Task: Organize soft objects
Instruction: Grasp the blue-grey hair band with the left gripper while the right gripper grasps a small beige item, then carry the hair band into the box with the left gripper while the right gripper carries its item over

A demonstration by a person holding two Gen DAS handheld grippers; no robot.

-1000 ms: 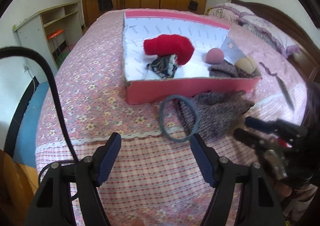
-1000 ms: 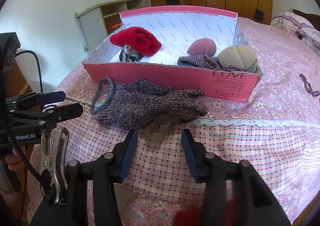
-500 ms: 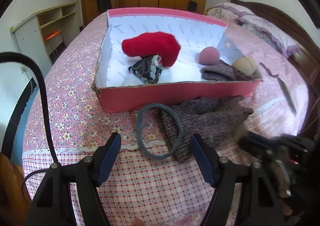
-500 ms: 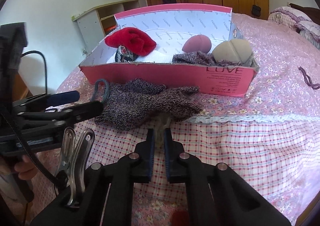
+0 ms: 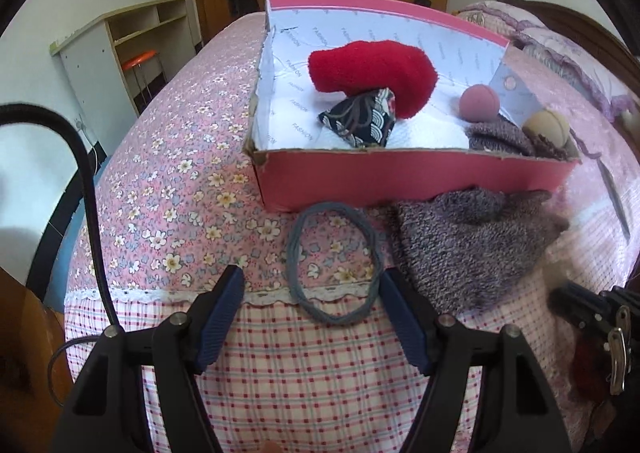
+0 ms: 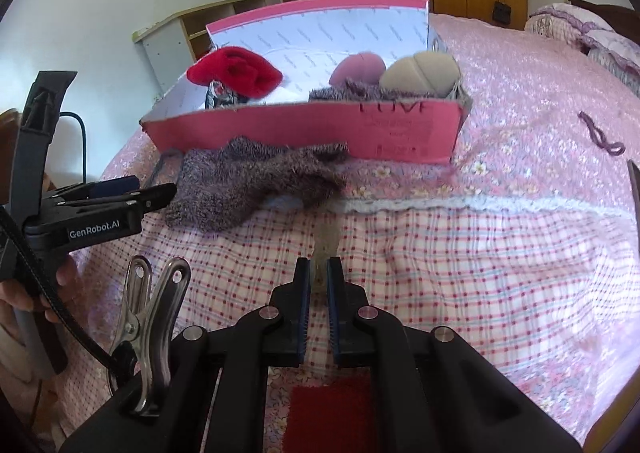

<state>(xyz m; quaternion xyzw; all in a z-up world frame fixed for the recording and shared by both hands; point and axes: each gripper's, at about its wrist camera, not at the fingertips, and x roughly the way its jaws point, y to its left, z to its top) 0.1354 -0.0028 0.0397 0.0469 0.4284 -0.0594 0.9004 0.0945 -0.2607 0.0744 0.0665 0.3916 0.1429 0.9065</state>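
So from my left wrist cam I get the stuff the other view mostly hides: the grey-blue hair band (image 5: 334,263) lying flat on the bedspread (image 5: 180,189) right in front of the pink box (image 5: 400,181), and the dark patterned pouch (image 5: 360,121) tucked under the red plush piece (image 5: 372,73) inside it. My left gripper (image 5: 312,313) is angled down at the bed with its jaws spread wide, nothing between the pads, the hair band sitting just ahead of the tips and the right-hand finger (image 5: 404,317) nearly at its edge. The right wrist cam only catches a sliver of that band behind the knitted grey-purple sock (image 6: 256,181), but it shows what the left one blurs out: my right gripper (image 6: 318,273), also tilted down, jaws pinched nearly together on a thin beige, sheer scrap of fabric (image 6: 326,241) that trails up toward the sock. Can't tell exactly what that scrap is. The pink sponge (image 6: 358,67) and beige pad (image 6: 420,73) sit at the box's right end, with a purple yarn loop (image 6: 600,135) well off on the bed.
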